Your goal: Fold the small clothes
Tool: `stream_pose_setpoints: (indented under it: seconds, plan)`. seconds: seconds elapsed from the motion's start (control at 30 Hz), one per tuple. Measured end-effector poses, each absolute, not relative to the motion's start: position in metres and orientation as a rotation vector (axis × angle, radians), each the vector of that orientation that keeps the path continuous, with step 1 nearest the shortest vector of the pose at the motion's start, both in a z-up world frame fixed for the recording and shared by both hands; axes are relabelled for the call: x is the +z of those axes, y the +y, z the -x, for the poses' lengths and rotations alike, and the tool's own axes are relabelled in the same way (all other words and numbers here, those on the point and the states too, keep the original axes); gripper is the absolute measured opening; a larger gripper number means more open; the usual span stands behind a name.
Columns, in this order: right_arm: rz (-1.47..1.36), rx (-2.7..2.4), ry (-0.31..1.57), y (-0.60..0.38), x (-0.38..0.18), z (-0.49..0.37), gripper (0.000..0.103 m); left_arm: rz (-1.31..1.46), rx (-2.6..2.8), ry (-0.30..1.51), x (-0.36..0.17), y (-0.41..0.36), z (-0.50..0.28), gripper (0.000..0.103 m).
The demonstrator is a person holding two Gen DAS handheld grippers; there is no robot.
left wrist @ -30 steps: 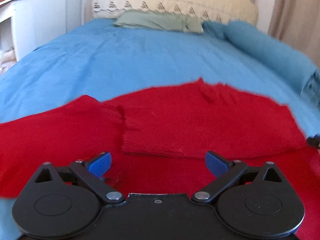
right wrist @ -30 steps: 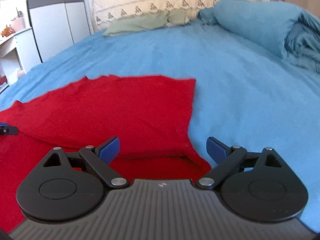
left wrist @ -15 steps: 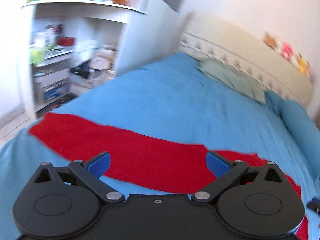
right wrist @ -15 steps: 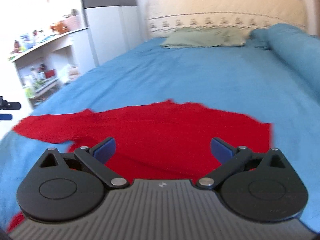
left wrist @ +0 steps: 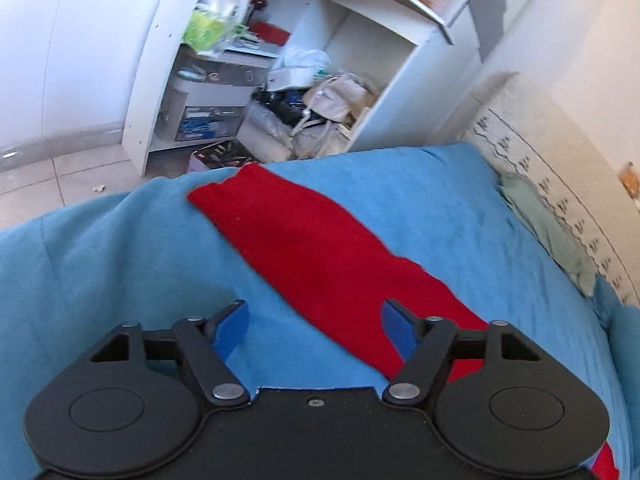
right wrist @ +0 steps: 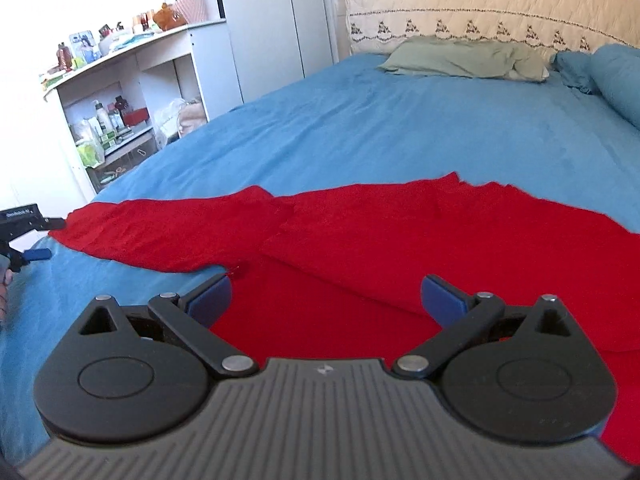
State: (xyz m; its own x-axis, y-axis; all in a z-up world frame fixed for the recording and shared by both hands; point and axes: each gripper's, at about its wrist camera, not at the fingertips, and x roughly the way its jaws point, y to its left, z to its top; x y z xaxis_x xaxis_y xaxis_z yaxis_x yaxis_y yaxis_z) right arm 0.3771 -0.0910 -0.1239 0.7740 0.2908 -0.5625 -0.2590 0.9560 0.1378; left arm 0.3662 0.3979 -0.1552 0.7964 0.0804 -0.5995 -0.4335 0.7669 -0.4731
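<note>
- On the blue bedsheet (right wrist: 360, 120) a red knitted garment (right wrist: 400, 248) lies spread flat, its body in front of the right gripper and one long sleeve (left wrist: 304, 240) stretched out toward the side of the bed that faces the white shelf unit (left wrist: 280, 80).
- In the left wrist view the sleeve runs as a slanting red band from near the bed's edge down to the gripper's right finger, with its cuff end lying flat close to the edge.
- In the right wrist view the sleeve tapers to the left, and a folded edge of the garment crosses the body in a diagonal ridge.
- The knit is an even deep red with soft, slightly wavy edges; no print or buttons can be made out.
- The left gripper (left wrist: 316, 330) hangs above the sheet with its jaws part way apart. They have just been closing, with nothing pinched between the blue pads (left wrist: 230, 330). The sleeve passes under the right-hand pad, and whether it touches cannot be told.
- The same left gripper shows at the left edge of the right wrist view, its tips close to the sleeve's cuff.
- The right gripper (right wrist: 326, 298) stands wide apart over the garment's body, holding nothing.
- A green pillow (right wrist: 460, 60) lies near the cream headboard (right wrist: 480, 8), well apart from the garment.
</note>
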Motion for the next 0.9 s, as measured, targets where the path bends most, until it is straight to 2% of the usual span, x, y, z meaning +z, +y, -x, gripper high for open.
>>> stream_pose_setpoints:
  seconds: [0.2, 0.3, 0.4, 0.47, 0.5, 0.67, 0.9]
  plan:
    - [-0.069, 0.286, 0.638, -0.078, -0.139, -0.393, 0.103, 0.569, 0.315, 0.560, -0.157, 0.402, -0.388, 0.074]
    - [-0.065, 0.293, 0.649, -0.073, -0.144, -0.398, 0.103, 0.557, 0.336, 0.548, -0.157, 0.405, -0.395, 0.068]
    - [-0.060, 0.299, 0.651, -0.071, -0.146, -0.400, 0.103, 0.524, 0.382, 0.559, -0.158, 0.406, -0.398, 0.046]
    - [-0.058, 0.304, 0.650, -0.070, -0.146, -0.400, 0.103, 0.517, 0.411, 0.571, -0.160, 0.408, -0.397, 0.009]
    - [-0.059, 0.305, 0.651, -0.071, -0.146, -0.401, 0.103, 0.530, 0.398, 0.576, -0.161, 0.410, -0.397, 0.006]
    - [-0.097, 0.301, 0.649, -0.078, -0.147, -0.401, 0.103, 0.443, 0.384, 0.564, -0.144, 0.396, -0.395, 0.005]
    - [-0.160, 0.247, 0.629, -0.108, -0.138, -0.397, 0.103, 0.267, 0.204, 0.425, -0.068, 0.310, -0.402, 0.005]
